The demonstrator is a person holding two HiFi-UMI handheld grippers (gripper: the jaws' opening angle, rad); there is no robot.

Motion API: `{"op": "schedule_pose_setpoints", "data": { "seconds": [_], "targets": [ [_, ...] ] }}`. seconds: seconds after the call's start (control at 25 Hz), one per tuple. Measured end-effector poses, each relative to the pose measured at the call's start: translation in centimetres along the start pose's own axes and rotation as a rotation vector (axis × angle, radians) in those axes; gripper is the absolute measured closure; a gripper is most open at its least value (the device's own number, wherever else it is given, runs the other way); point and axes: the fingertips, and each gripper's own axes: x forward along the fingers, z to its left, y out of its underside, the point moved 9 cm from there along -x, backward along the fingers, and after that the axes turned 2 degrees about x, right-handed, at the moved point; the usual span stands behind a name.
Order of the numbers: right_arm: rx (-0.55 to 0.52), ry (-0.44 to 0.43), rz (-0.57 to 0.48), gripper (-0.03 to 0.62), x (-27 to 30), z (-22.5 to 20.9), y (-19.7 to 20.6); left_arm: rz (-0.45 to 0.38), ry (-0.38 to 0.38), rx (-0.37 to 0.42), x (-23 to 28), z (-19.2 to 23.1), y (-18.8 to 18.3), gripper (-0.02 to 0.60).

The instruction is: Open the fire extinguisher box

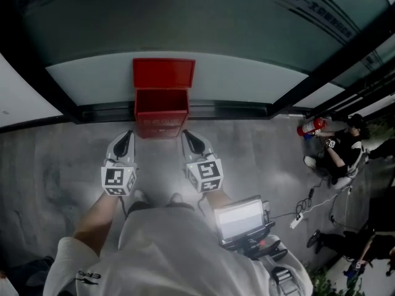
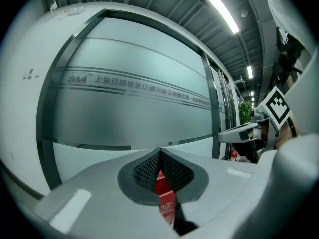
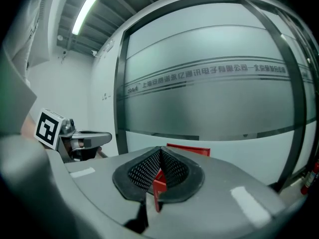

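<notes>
A red fire extinguisher box (image 1: 161,106) stands on the floor against the frosted glass wall, its lid (image 1: 163,73) swung up and leaning back on the glass. My left gripper (image 1: 126,142) hovers just in front of the box's left corner, jaws shut and empty. My right gripper (image 1: 190,140) hangs by the box's right front corner, also shut with nothing in it. In the left gripper view the red box (image 2: 164,198) shows through the gap below the closed pads. The right gripper view shows the box's edge (image 3: 159,185) and the raised lid (image 3: 189,150) beyond.
A dark-framed glass wall (image 1: 185,23) runs behind the box. A red fire extinguisher (image 1: 310,126) lies on the floor at the right beside a crouching person (image 1: 339,150). A white power strip and cable (image 1: 302,211) trail across the grey floor. A lit screen (image 1: 239,219) hangs at my waist.
</notes>
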Motion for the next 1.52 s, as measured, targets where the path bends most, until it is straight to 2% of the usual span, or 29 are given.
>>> {"op": "schedule_pose_setpoints", "data": {
  "seconds": [0.28, 0.48, 1.52],
  "targets": [
    [0.04, 0.006, 0.041, 0.58, -3.1, -2.0, 1.7, -0.006, -0.023, -0.016, -1.1, -4.3, 0.5, 0.578],
    [0.033, 0.025, 0.004, 0.582, -4.8, -2.2, 1.6, -0.011, 0.001, -0.007, -1.3, -5.8, 0.1, 0.578],
    [0.009, 0.079, -0.003, 0.582, -4.9, 2.3, 0.4, -0.001, 0.082, -0.015, -3.4, -3.7, -0.1, 0.578]
  ]
}}
